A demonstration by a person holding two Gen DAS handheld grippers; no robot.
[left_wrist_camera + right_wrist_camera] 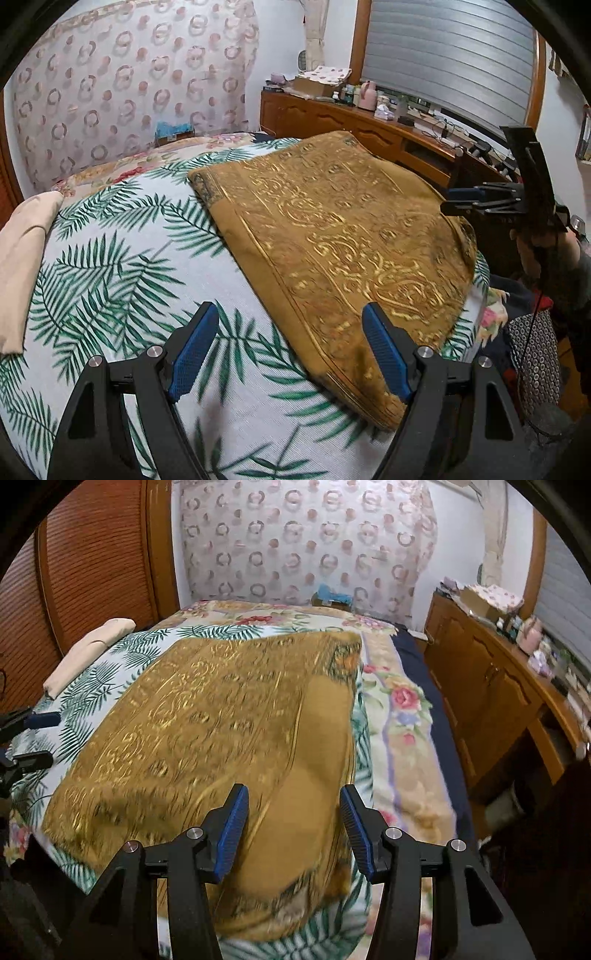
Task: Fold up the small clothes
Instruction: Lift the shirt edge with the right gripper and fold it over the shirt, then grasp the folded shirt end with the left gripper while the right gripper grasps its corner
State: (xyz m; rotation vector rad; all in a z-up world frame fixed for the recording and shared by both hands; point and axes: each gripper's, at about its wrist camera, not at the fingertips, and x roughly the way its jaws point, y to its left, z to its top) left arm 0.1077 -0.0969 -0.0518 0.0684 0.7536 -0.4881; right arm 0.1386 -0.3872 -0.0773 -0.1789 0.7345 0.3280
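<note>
A golden-brown patterned cloth [332, 236] lies folded flat on a white sheet with green palm leaves [122, 258]. My left gripper [288, 350] is open above the cloth's near left edge, holding nothing. My right gripper [293, 823] is open and empty above the cloth's near right part [221, 731]. In the left wrist view the right gripper [465, 203] shows at the cloth's far right side. In the right wrist view the left gripper [35, 738] shows at the far left edge.
A folded beige garment [22, 266] lies at the sheet's left edge, also in the right wrist view [88, 650]. A floral blanket [399, 709] covers the bed beneath. A wooden dresser [491, 686] with small items stands to the right. A dark patterned pile [532, 350] lies by the bed.
</note>
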